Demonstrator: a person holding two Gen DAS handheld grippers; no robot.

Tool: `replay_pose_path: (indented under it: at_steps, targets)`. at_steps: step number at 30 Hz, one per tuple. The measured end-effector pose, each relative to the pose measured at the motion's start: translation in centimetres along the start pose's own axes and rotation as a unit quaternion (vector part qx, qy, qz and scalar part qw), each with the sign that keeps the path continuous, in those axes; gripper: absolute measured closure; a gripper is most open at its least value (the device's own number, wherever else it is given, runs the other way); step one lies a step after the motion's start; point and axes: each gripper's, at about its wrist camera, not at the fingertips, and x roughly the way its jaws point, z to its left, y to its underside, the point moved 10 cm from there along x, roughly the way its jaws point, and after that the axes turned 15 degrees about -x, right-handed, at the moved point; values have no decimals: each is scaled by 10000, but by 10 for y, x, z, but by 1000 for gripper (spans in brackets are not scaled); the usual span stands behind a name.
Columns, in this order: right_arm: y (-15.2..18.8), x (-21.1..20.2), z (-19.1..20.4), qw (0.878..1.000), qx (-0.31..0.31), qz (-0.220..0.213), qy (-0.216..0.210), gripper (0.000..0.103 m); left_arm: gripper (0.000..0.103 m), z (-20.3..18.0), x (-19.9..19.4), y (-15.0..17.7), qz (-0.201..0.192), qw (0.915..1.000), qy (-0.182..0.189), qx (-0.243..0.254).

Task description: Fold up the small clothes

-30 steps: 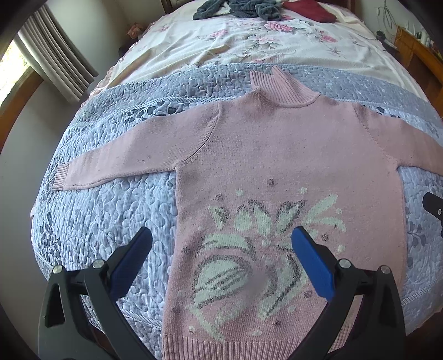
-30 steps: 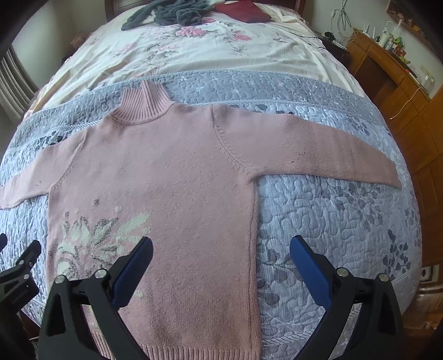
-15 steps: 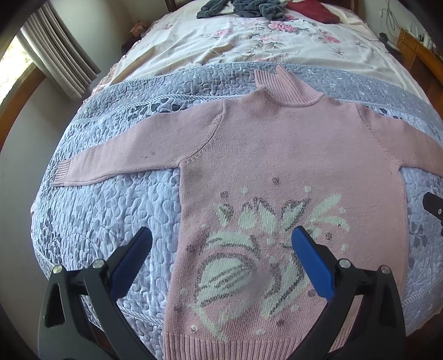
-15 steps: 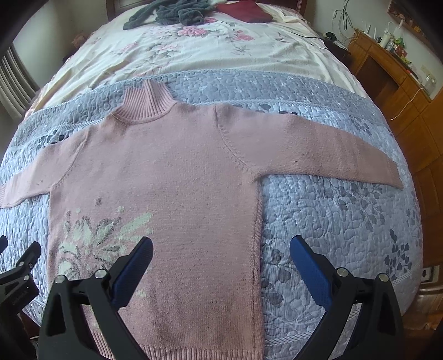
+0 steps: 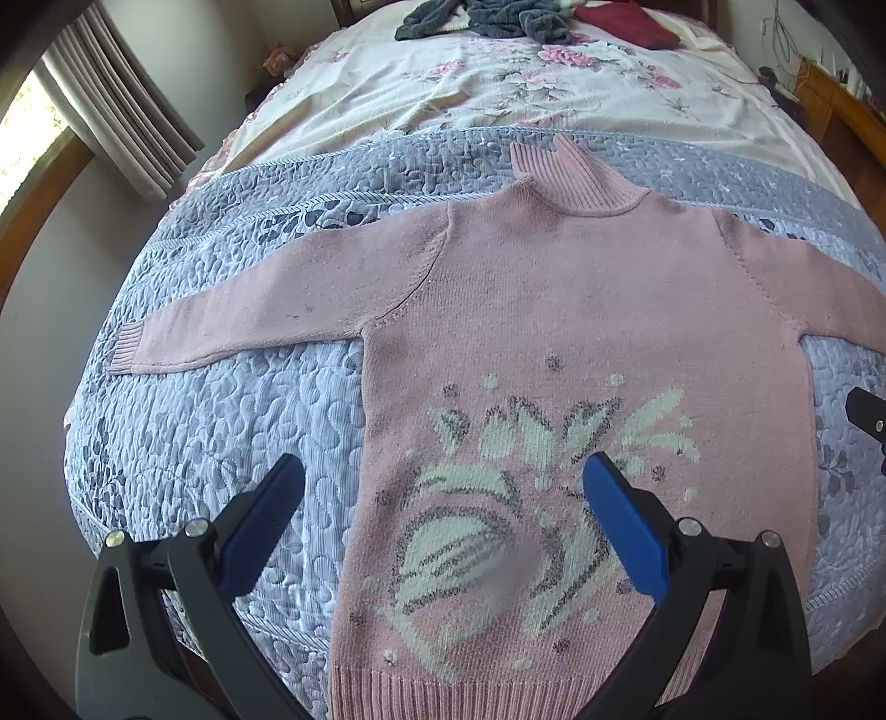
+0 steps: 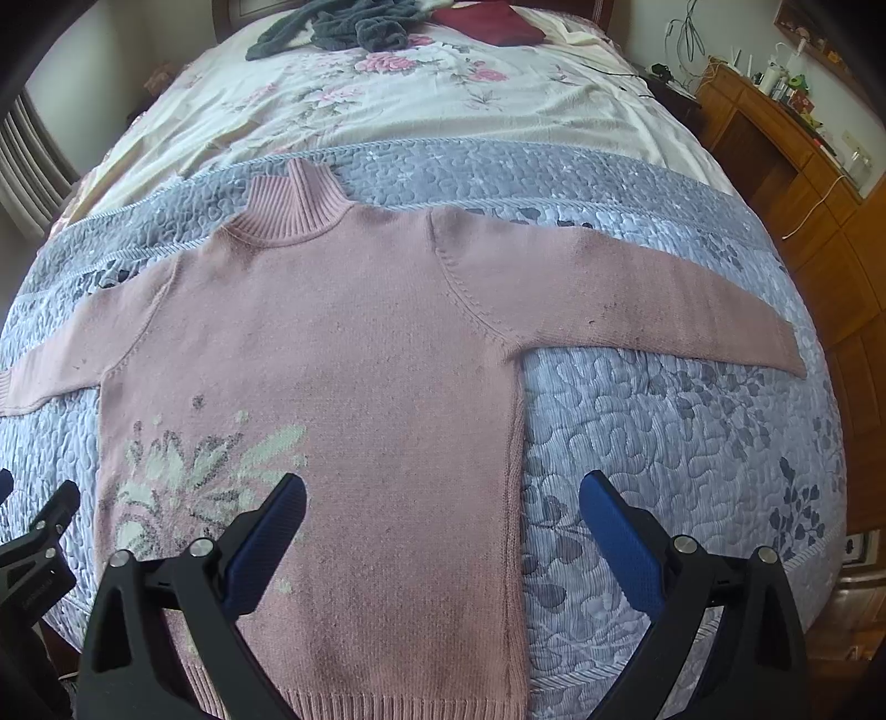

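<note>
A pink knitted sweater (image 5: pixel 576 310) (image 6: pixel 343 354) with a pale flower pattern lies flat, front up, on the bed, both sleeves spread out sideways and the ribbed collar pointing away. My left gripper (image 5: pixel 443 487) hovers open above its lower left part, nothing between its blue pads. My right gripper (image 6: pixel 443 493) hovers open above the sweater's lower right side seam, empty too. The left sleeve cuff (image 5: pixel 124 351) lies near the bed's left edge; the right sleeve end (image 6: pixel 786 354) reaches toward the right edge.
The sweater rests on a grey-blue quilted cover (image 5: pixel 210 432) (image 6: pixel 664 443) over a floral sheet (image 5: pixel 498 88). Dark grey clothes (image 6: pixel 343 22) and a dark red item (image 6: pixel 487 19) lie at the bed's far end. A wooden cabinet (image 6: pixel 819 183) stands right, a curtain (image 5: pixel 116 111) left.
Both grippers have drifted slightly: the sweater sits a little lower and to the right in each view. The sweater itself has not moved and both grippers stay open.
</note>
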Motion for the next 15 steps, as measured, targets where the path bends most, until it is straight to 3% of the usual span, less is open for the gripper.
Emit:
replay_pose_path:
  at_steps: [15]
  targets:
    - [1,-1,-2,10000,15,-6,-22,4,3,3,-1,0,-31,10000,-36,23]
